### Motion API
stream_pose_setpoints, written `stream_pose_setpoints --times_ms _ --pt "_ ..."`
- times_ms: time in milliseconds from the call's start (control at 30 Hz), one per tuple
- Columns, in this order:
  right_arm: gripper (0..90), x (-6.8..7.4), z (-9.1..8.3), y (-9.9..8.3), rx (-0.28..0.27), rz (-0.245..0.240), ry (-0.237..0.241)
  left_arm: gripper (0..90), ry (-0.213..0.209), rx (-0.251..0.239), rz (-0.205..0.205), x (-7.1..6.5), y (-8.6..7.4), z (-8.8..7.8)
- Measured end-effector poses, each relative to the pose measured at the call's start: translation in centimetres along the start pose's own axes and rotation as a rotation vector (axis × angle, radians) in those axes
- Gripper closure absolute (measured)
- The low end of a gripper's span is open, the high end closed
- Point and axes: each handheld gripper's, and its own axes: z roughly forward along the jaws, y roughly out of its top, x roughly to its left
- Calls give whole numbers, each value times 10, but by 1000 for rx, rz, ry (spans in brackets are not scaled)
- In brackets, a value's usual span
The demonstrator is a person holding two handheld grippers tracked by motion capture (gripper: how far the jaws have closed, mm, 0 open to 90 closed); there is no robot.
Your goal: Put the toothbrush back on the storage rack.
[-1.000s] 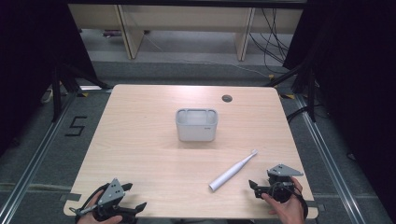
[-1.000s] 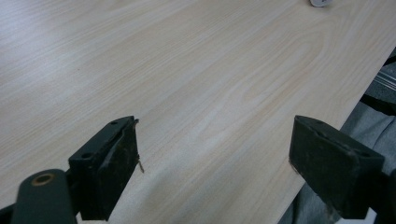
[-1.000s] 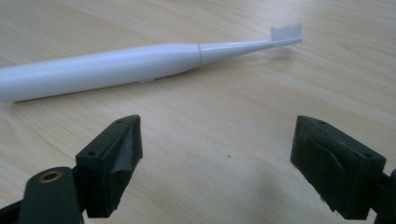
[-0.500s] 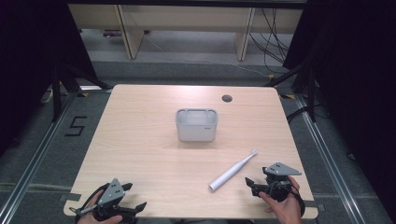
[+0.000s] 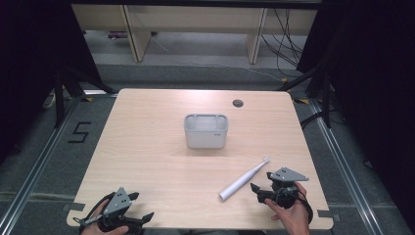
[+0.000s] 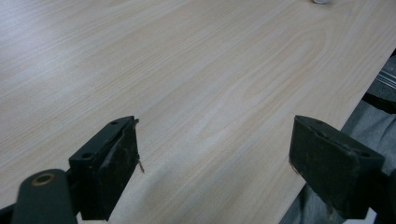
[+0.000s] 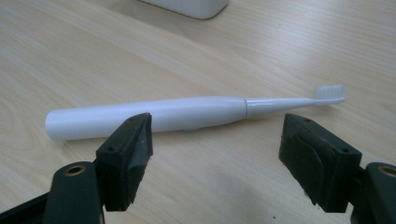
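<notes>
From above I see the table (image 5: 147, 142) whole: a grey box (image 5: 206, 130) near its middle and a white toothbrush (image 5: 243, 178) lying slantwise toward the near right corner. My right gripper (image 5: 262, 192), jaws spread and empty, sits just beside the toothbrush's handle end. Its own camera gives me the bristles (image 7: 329, 92) and the handle lying crosswise just past the jaws. My left gripper (image 5: 128, 221) is released too, at the near left edge; its camera shows bare wood and the table's edge close at right.
</notes>
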Motion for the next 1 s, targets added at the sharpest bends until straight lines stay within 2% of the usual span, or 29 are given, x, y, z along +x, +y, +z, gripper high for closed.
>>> stream_pose_setpoints --times_ms 33,67,167,200,300,333,367,400,433,500,533,567,600,633,667,700,733,767,800,833,867,900,933,967,1000 --pt "264 1 0 0 3 0 2 150 -1 5 4 0 0 0" --pt "265 1 1 0 -5 -24 -8 151 1 3 2 0 0 0" --pt "265 2 1 1 -6 -23 -15 151 6 7 11 1 0 0" --pt "265 4 2 1 5 14 -1 151 4 8 9 1 0 0" --pt "268 3 3 2 -8 -27 -5 151 -1 4 -5 0 0 1" --pt "269 3 4 3 -6 -30 11 151 -2 4 -3 0 0 0" --pt "269 3 3 3 1 -21 7 151 1 9 8 1 0 0" --pt "270 7 3 3 8 14 3 150 0 9 5 1 0 0" --pt "270 7 3 3 8 14 3 150 0 9 5 1 0 0" --pt "275 7 5 5 4 -12 15 151 0 12 -5 0 0 0" --pt "278 5 5 6 12 -50 25 151 4 4 5 1 0 0" --pt "288 7 6 6 15 -18 44 150 6 8 11 1 0 0" --pt "304 7 7 7 0 -50 18 150 4 6 8 1 0 0" --pt "319 11 6 7 17 3 21 150 1 11 -4 0 0 0" --pt "345 8 8 9 7 -51 35 151 1 11 -3 1 0 0" --pt "378 9 8 10 4 -57 35 151 5 19 14 2 0 -1" --pt "405 13 8 12 9 -30 47 151 2 13 6 1 0 -1" --pt "438 12 8 13 1 -59 53 151 2 14 5 1 0 -1" --pt "463 16 7 14 9 -34 49 151 2 14 5 1 0 -1" --pt "482 15 8 16 3 -65 51 151 7 30 27 3 1 -2" --pt "520 18 9 17 18 -49 64 151 8 29 29 3 1 -2" --pt "553 17 11 18 3 -88 65 151 4 14 6 1 0 -1" --pt "579 20 12 19 17 -67 72 151 3 15 6 1 0 -1" --pt "579 20 12 19 17 -67 72 151 3 15 6 1 0 -1" --pt "633 23 14 20 24 -79 92 150 5 33 29 3 0 -2"
